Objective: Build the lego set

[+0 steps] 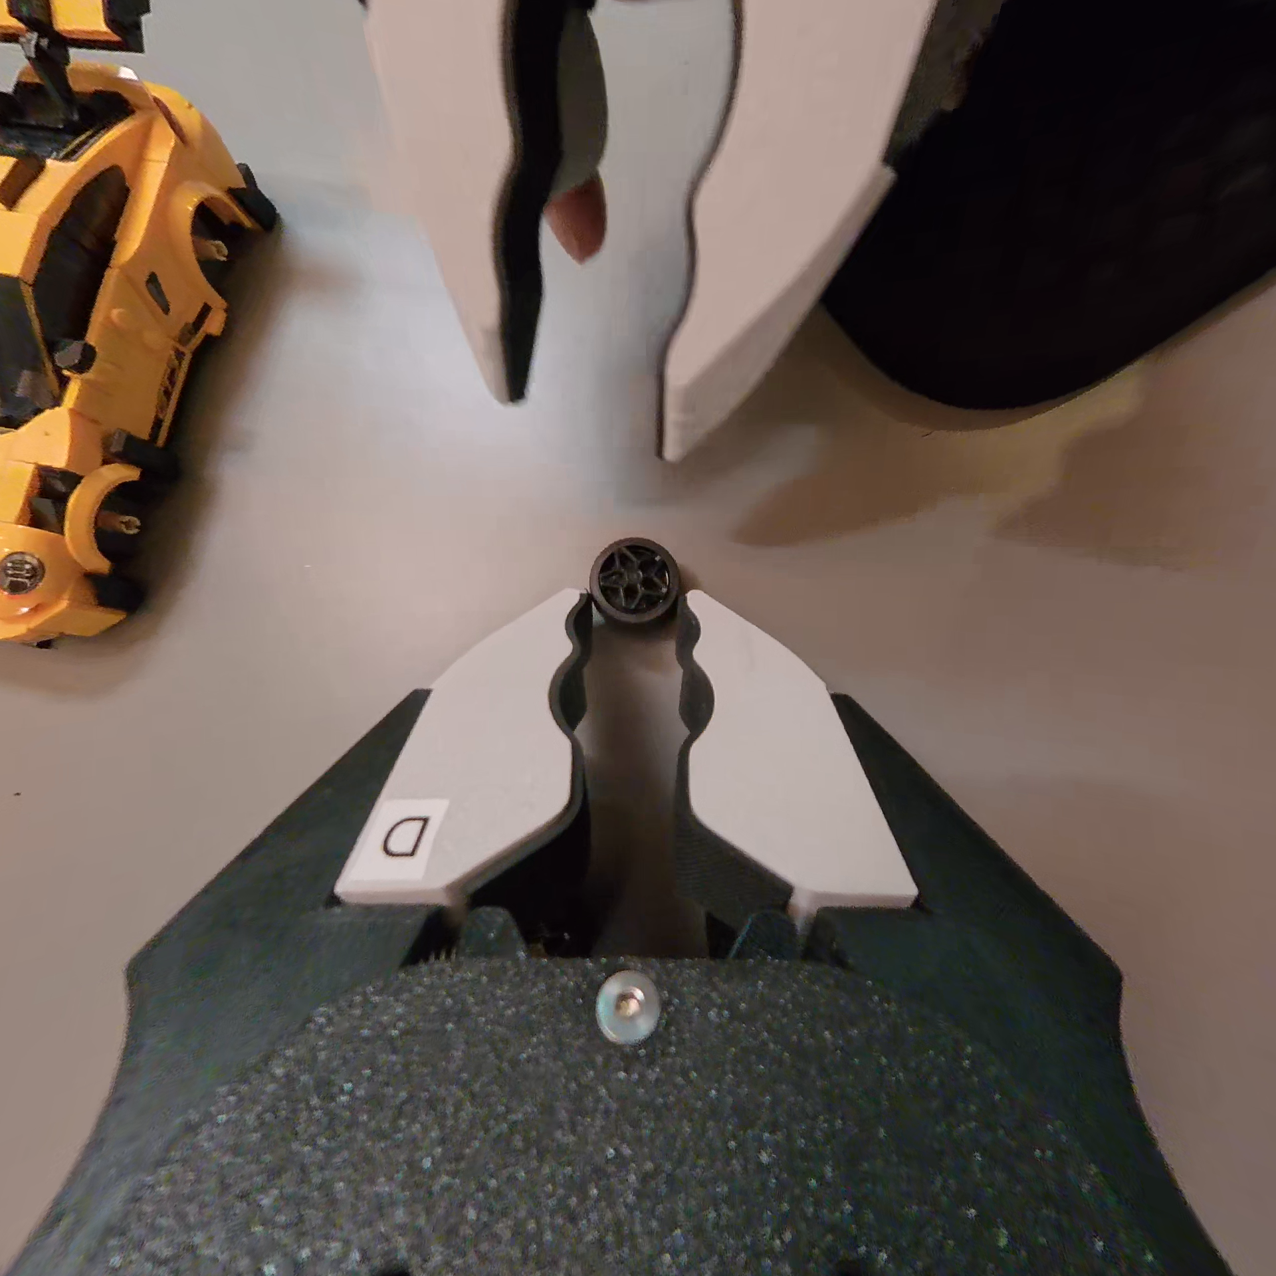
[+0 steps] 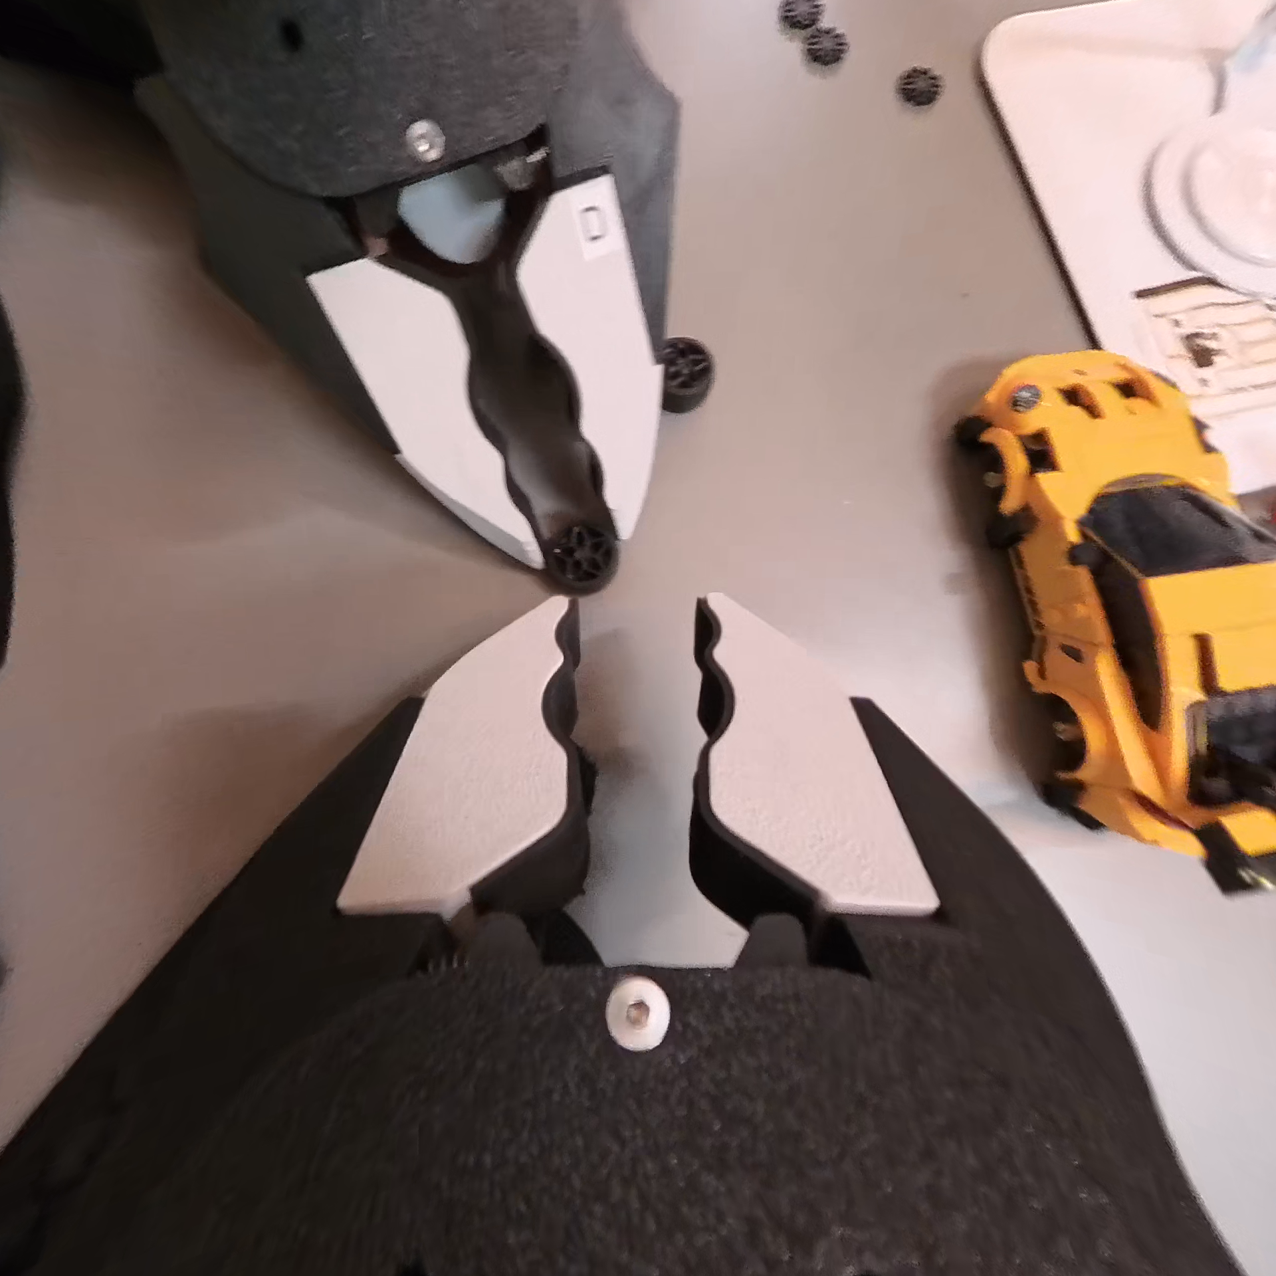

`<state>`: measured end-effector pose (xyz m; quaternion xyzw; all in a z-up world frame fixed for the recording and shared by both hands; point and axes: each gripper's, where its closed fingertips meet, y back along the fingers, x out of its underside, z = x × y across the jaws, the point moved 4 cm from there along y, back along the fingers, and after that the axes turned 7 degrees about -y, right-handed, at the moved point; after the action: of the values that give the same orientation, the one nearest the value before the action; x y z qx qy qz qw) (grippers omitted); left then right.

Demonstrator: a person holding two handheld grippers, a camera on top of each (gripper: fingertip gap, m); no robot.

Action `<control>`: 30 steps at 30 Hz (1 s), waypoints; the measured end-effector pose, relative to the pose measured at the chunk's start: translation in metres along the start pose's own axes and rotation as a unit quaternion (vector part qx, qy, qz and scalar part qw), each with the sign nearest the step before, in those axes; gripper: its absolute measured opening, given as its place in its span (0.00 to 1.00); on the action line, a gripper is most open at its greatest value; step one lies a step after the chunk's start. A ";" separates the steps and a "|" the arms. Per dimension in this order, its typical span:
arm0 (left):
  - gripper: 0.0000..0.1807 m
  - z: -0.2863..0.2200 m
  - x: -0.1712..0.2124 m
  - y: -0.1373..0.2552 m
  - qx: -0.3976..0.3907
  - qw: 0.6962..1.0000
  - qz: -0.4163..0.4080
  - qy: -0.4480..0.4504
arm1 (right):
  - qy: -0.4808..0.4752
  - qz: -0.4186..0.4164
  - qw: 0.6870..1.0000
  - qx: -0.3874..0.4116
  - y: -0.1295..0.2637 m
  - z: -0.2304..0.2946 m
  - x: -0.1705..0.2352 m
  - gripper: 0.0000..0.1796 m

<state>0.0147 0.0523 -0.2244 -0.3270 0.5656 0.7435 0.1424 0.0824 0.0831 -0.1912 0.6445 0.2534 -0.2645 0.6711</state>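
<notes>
Small black plastic lego wheel with a star-spoked hub (image 1: 634,578) pinched at the tips of the left gripper (image 1: 636,602).

Left fingers (image 1: 514,697) are clenched on the wheel just above the grey table (image 1: 345,621); the right gripper (image 2: 636,607) faces it tip to tip, its fingers (image 2: 773,732) spread and holding nothing. A yellow and black lego sports car without wheels (image 2: 1132,601) lies on the table near a white tray (image 2: 1077,172). Another black wheel (image 2: 685,373) rests beside the left gripper, and three small black round pieces (image 2: 918,85) lie farther off.
</notes>
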 end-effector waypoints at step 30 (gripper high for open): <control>0.17 0.008 -0.035 0.082 0.069 0.960 -0.270 0.039 | 0.059 -0.248 0.964 -0.072 0.028 0.030 -0.056 0.12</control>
<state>-0.0098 0.0395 -0.1392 -0.4854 0.5113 0.6234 0.3382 0.0603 0.0559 -0.1312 0.5260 0.4632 -0.3651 0.6128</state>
